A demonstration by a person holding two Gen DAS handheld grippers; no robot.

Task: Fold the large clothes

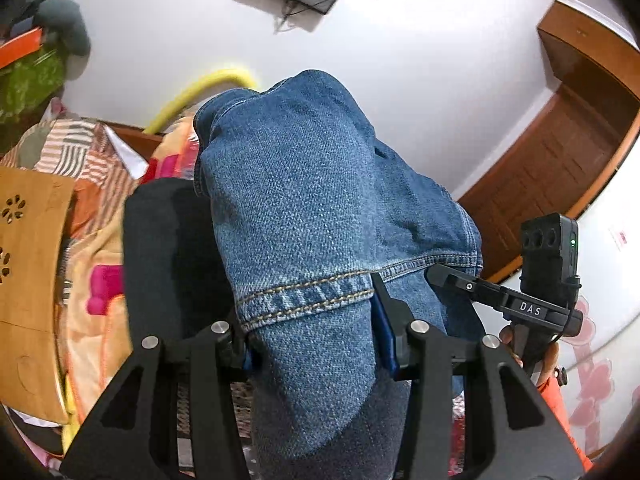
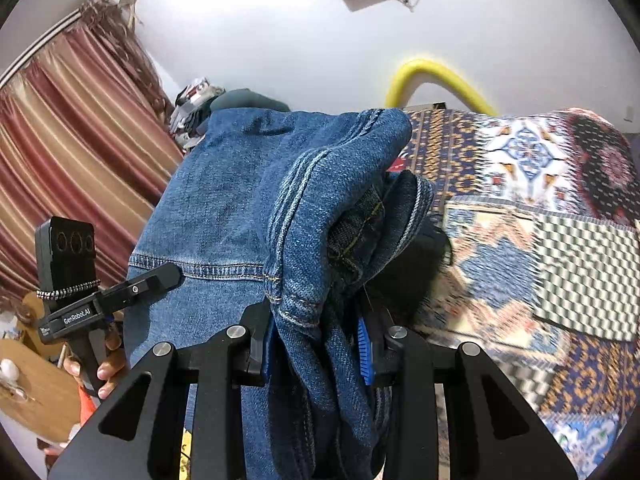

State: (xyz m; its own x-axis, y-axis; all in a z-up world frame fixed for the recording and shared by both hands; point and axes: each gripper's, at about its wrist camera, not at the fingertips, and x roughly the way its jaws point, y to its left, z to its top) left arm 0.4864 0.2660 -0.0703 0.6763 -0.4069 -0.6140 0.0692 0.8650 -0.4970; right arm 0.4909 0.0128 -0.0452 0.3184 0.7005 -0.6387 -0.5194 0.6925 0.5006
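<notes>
Fingers on both of our grippers are clamped on denim: the left gripper (image 1: 312, 344) pinches a hemmed edge of the jeans (image 1: 304, 200) between its pads, and the right gripper (image 2: 318, 344) squeezes a thicker bunch of the same garment, seams and several layers gathered between narrow jaws. We hold the jeans up in the air in front of both cameras, the fabric draped forward over the fingers and blocking much of each view, well clear of the patterned bedspread (image 2: 520, 208) beyond. In the right wrist view we also see the other gripper and the hand (image 2: 106, 372) that carries it just beside the cloth, so the two grips sit close together along one end of the garment. We judge the task to be at an early or middle stage: the jeans are gathered and lifted, but no neat fold is visible, and the cloth hangs bunched and creased. What remains, as far as we can tell, is to lay the denim flat on the bed, line up the legs, and fold it over into a tidy stack. Whether any fold has already been made in the hidden lower part we cannot tell.
</notes>
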